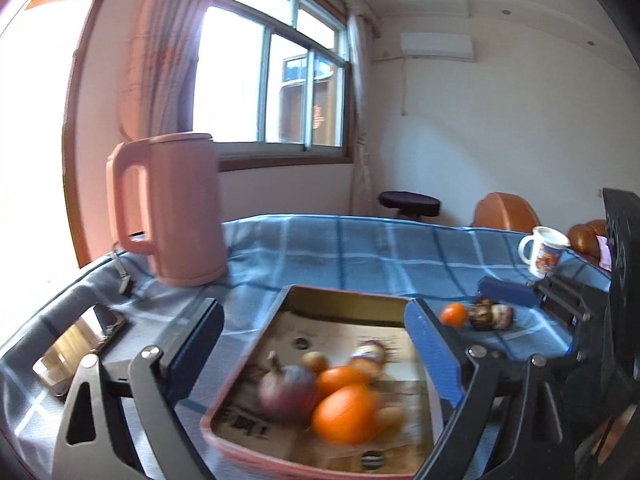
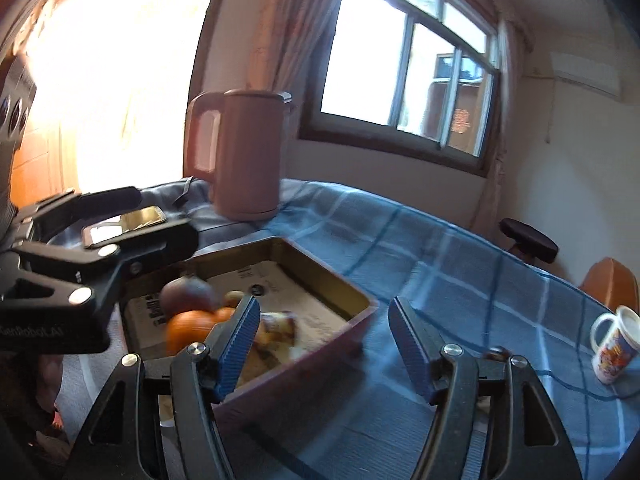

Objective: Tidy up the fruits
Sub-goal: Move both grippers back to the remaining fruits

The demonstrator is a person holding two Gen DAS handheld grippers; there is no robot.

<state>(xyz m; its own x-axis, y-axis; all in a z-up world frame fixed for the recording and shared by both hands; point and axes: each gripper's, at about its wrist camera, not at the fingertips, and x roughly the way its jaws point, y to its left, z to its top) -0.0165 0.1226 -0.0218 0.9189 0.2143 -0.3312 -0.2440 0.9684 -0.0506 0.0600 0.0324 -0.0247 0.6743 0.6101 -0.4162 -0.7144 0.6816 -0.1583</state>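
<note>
A shallow pink tray (image 1: 340, 296) (image 2: 320, 280) lined with printed paper sits on the blue checked tablecloth. It holds two oranges (image 1: 346, 414), a dark purple round fruit (image 1: 286, 390) (image 2: 186, 294) and several small brown fruits, all blurred. My left gripper (image 1: 314, 346) (image 2: 164, 214) is open wide over the tray with nothing gripped. My right gripper (image 2: 326, 338) is open above the tray's near right corner, a blurred pale-brown fruit (image 2: 278, 326) just beyond its left pad. On the cloth right of the tray lie a small orange (image 1: 454, 314) and a dark brown fruit (image 1: 490, 315).
A tall pink kettle (image 1: 176, 208) (image 2: 244, 156) stands at the back left of the table. A phone (image 1: 80, 344) (image 2: 124, 224) lies left of the tray. A printed white mug (image 1: 542, 250) (image 2: 614, 346) stands at the right. A black stool (image 1: 408, 202) and orange chairs stand beyond the table.
</note>
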